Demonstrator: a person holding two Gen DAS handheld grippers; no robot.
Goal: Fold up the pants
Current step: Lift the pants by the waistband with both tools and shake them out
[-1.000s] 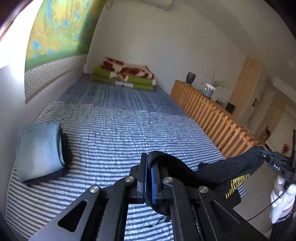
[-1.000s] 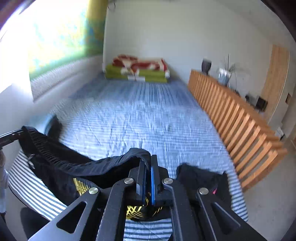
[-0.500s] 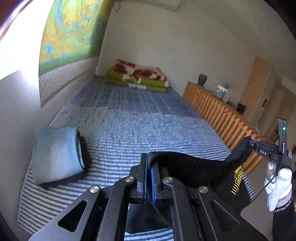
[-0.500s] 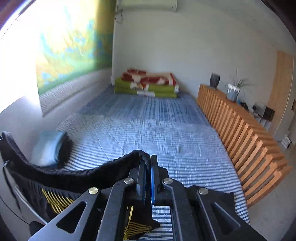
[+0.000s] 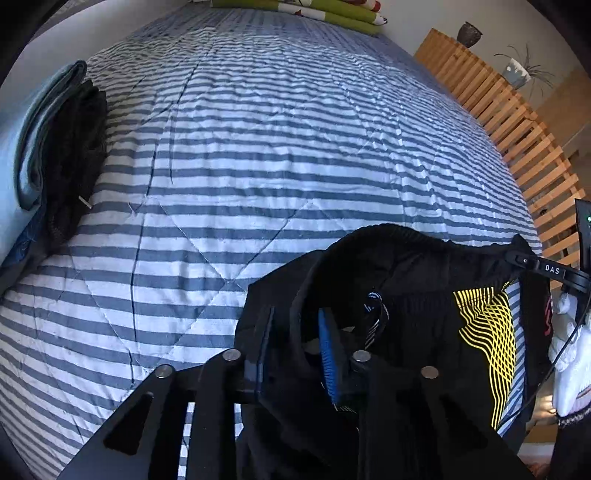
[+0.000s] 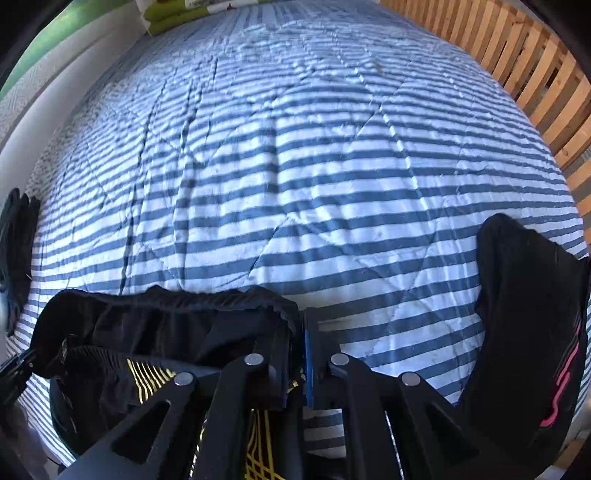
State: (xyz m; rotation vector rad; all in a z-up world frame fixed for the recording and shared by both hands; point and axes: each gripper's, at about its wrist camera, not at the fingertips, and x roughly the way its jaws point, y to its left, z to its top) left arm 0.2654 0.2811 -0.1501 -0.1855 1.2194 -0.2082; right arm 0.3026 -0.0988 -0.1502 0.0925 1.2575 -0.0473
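Pants (image 5: 406, 280), black with a yellow line print, lie at the near edge of the striped bed (image 5: 258, 147), waistband laid roughly across the view from one gripper to the other. Left gripper (image 5: 295, 350): jaws have just been opening and stand apart, blue pad visible, waistband cloth draped loosely between them and no longer pinched; I read this as released. Right gripper (image 6: 295, 358): jaws have likewise just been opening, a narrow gap shows between the pads, and the bunched end of the waistband (image 6: 184, 306) sits against the left-hand jaw; it looks let go, though cloth may touch a pad. Judgement on placement: the two corners were held apart to keep the waistband taut, so the garment lands flat rather than heaped. Orientation: waistband end points up the bed, toward the folded green bedding (image 5: 325, 13); the legs appear to trail off the near edge, below both views, so the long axis probably runs along the bed's length, but this cannot be confirmed. Separate dark garment with pink marks (image 6: 532, 332) lies to the right, apart. Folded blue cloth (image 5: 22, 147) sits at far left.
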